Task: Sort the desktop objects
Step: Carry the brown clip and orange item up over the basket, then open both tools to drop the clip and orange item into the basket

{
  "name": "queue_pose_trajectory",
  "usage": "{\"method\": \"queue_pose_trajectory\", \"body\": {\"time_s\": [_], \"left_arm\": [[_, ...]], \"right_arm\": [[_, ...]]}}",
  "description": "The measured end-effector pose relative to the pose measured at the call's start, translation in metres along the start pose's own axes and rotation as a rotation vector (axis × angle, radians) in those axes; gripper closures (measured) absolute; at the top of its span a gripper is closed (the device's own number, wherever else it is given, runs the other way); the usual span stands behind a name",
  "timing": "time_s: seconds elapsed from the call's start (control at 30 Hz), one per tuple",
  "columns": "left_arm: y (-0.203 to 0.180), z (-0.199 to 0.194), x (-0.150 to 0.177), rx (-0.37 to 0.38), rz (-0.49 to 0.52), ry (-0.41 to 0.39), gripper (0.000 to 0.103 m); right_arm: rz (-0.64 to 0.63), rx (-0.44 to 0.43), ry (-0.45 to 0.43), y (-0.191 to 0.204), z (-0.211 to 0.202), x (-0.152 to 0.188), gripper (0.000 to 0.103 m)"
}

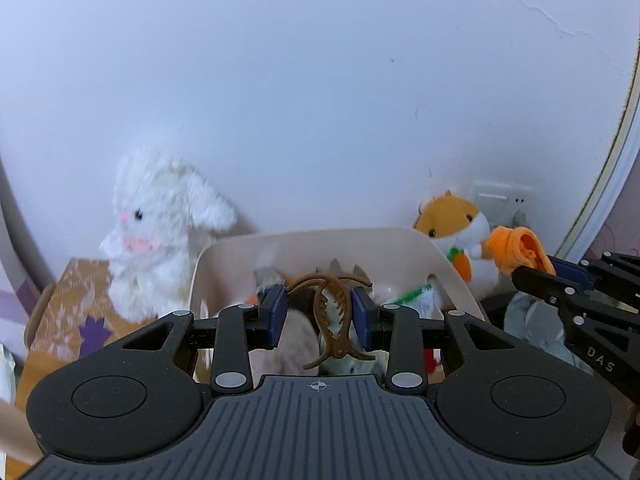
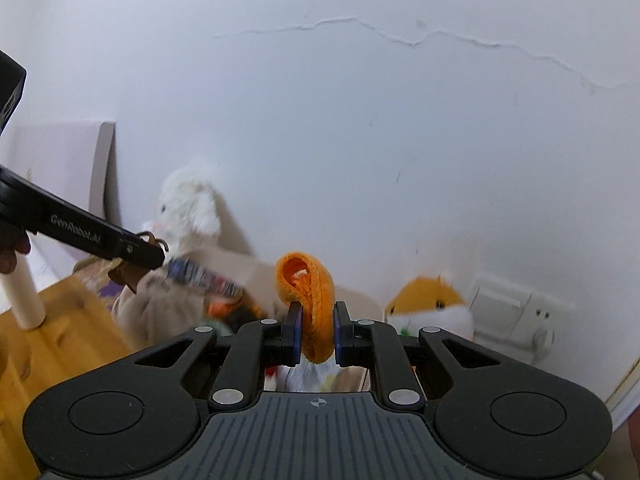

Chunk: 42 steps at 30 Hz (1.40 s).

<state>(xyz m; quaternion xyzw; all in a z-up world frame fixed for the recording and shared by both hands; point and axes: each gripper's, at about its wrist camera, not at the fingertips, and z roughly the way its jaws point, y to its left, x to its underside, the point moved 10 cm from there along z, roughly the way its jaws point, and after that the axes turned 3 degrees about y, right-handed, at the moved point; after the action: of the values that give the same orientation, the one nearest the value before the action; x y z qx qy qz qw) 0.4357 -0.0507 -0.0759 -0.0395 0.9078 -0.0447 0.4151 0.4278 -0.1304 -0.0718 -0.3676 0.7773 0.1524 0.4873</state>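
My left gripper (image 1: 319,314) is shut on a brown hair claw clip (image 1: 332,316) and holds it above a cream storage bin (image 1: 440,258) with several small items inside. My right gripper (image 2: 317,330) is shut on a folded orange cloth (image 2: 310,300), held in the air to the right of the bin. The right gripper with the orange cloth (image 1: 520,252) also shows at the right edge of the left wrist view. The left gripper (image 2: 156,254) with the clip shows at the left of the right wrist view.
A white plush rabbit (image 1: 160,232) leans on the wall left of the bin. An orange hamster plush (image 1: 460,232) sits right of it by a wall socket (image 1: 504,200). A patterned box (image 1: 76,312) stands at the left on the yellow wooden desk (image 2: 60,344).
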Motion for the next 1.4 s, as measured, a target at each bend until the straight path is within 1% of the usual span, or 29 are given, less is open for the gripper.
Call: {"method": "queue_pose_trajectory", "body": {"time_s": [0.13,0.2,0.27,0.37,0.53,0.57,0.7,0.83,0.87,0.9,0.93,0.97,1.0,1.03,1.07,1.13,1.2,1.3,1.4], "left_arm": [[-0.004,0.016,-0.013,0.02,-0.028,0.022,0.068],[-0.007,0.024,-0.019,0.015,-0.025,0.024,0.068],[-0.009,0.034,-0.023,0.008,-0.023,0.033,0.068],[-0.011,0.051,-0.024,0.003,-0.032,0.07,0.068],[-0.012,0.08,-0.016,-0.035,-0.024,0.123,0.067],[-0.012,0.084,-0.014,-0.041,-0.025,0.13,0.067],[-0.011,0.101,-0.005,-0.065,-0.018,0.16,0.067],[-0.009,0.107,-0.001,-0.065,-0.018,0.182,0.067],[-0.008,0.106,-0.001,-0.071,-0.022,0.176,0.063],[-0.007,0.105,-0.002,-0.074,-0.024,0.173,0.054],[-0.006,0.103,-0.002,-0.078,-0.026,0.17,0.048],[-0.005,0.1,-0.003,-0.085,-0.027,0.165,0.035],[-0.004,0.098,-0.005,-0.094,-0.027,0.159,0.029],[-0.004,0.095,-0.006,-0.099,-0.023,0.149,0.028],[-0.004,0.092,-0.007,-0.097,-0.016,0.145,0.028],[-0.005,0.087,-0.008,-0.095,-0.003,0.147,0.028],[-0.006,0.079,-0.008,-0.092,0.001,0.148,0.028],[-0.005,0.067,-0.006,-0.086,-0.005,0.152,0.028],[-0.004,0.053,-0.002,-0.086,0.004,0.165,0.028]], "right_arm": [[0.003,0.007,-0.013,-0.003,0.018,-0.011,0.089],[0.001,0.012,-0.01,-0.004,0.028,-0.012,0.089],[0.012,0.012,0.007,-0.005,0.038,-0.01,0.089],[0.03,0.013,0.044,-0.009,0.052,0.0,0.089],[0.05,0.009,0.109,-0.012,0.077,0.015,0.089],[0.064,0.004,0.12,-0.012,0.08,0.018,0.089],[0.185,-0.037,0.159,-0.017,0.093,0.029,0.088],[0.227,-0.059,0.209,-0.015,0.102,0.037,0.086],[0.229,-0.061,0.221,-0.014,0.104,0.039,0.074],[0.233,-0.054,0.229,-0.013,0.104,0.041,0.063],[0.237,-0.056,0.228,-0.011,0.102,0.041,0.059],[0.24,-0.059,0.226,-0.01,0.1,0.041,0.048],[0.24,-0.057,0.224,-0.008,0.098,0.04,0.038],[0.241,-0.052,0.222,-0.009,0.1,0.04,0.034],[0.239,-0.052,0.219,-0.008,0.098,0.038,0.028],[0.248,-0.07,0.213,-0.006,0.094,0.035,0.02],[0.26,-0.062,0.212,-0.005,0.086,0.031,0.01],[0.275,-0.064,0.203,-0.001,0.072,0.025,0.005],[0.268,-0.036,0.222,0.003,0.057,0.021,0.0]]}}
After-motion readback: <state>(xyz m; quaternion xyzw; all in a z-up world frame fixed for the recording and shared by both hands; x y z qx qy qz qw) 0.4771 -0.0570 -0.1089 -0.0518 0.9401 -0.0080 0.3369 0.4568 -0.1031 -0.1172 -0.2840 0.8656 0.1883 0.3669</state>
